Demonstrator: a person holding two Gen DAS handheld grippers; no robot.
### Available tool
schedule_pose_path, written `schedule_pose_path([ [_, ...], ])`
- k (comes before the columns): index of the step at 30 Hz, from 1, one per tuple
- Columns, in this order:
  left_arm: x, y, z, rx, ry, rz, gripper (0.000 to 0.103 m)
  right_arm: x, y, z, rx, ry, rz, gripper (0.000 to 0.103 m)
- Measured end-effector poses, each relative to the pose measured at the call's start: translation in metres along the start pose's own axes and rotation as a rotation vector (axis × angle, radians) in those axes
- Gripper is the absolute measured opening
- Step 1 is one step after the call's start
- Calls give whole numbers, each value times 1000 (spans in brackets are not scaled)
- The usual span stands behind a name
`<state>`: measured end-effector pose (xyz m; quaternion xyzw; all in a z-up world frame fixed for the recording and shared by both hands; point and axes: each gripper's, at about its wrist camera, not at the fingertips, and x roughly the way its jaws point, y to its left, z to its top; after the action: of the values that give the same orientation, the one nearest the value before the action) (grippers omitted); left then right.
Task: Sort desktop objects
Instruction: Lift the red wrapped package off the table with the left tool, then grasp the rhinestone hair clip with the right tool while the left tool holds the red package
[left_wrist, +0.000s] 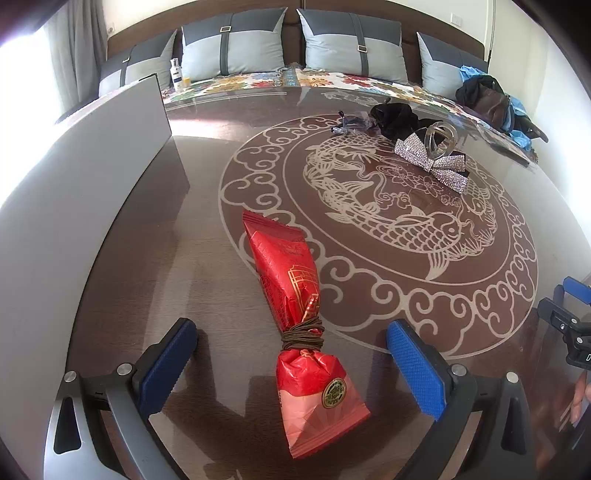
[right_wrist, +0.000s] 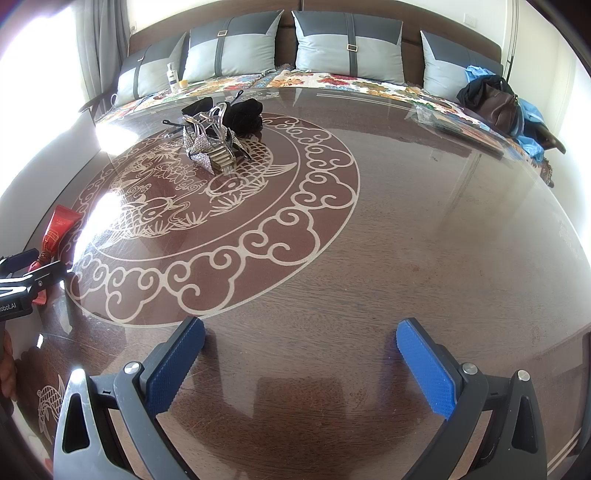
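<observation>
A red snack packet (left_wrist: 295, 314), cinched in the middle by a brown hair tie (left_wrist: 303, 334), lies on the brown round table (left_wrist: 207, 280). My left gripper (left_wrist: 291, 354) is open, its blue pads on either side of the packet's near end, apart from it. A rhinestone bow clip (left_wrist: 430, 160), a clear claw clip (left_wrist: 439, 138) and a black scrunchie (left_wrist: 393, 118) lie in a pile at the far right. My right gripper (right_wrist: 299, 362) is open and empty over bare table. The pile (right_wrist: 214, 136) and packet (right_wrist: 55, 232) show in the right wrist view.
A grey upright board (left_wrist: 92, 177) stands along the table's left side. A sofa with grey cushions (left_wrist: 236, 48) runs behind the table, with a white bottle (left_wrist: 176, 74) and a dark bag (left_wrist: 487, 99) on it. A clear packet (right_wrist: 443, 122) lies at the table's far right.
</observation>
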<state>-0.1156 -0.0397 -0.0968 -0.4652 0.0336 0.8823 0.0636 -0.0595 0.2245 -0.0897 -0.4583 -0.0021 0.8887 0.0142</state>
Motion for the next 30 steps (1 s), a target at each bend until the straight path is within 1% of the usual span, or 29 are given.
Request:
schedule_pose_path([
  [17, 0, 0, 0, 0, 0, -1, 103, 0, -1, 0, 0, 0, 2, 103],
  [19, 0, 0, 0, 0, 0, -1, 103, -1, 0, 1, -32, 26, 33, 103],
  [21, 0, 0, 0, 1, 0, -1, 103, -2, 0, 7, -43, 36, 104, 103],
  [22, 1, 0, 0, 1, 0, -1, 103, -2, 0, 12, -33, 20, 144, 103],
  [24, 1, 0, 0, 0, 0, -1, 103, 3, 4, 31, -44, -10, 174, 103],
  [26, 1, 0, 0, 3, 2, -1, 103, 13, 17, 58, -109, -26, 195, 103],
  [28, 1, 1, 2, 11, 15, -9, 103, 28, 36, 87, -203, -32, 214, 103],
  [30, 1, 2, 4, 28, 28, -20, 103, 48, 54, 114, -267, 0, 213, 103],
])
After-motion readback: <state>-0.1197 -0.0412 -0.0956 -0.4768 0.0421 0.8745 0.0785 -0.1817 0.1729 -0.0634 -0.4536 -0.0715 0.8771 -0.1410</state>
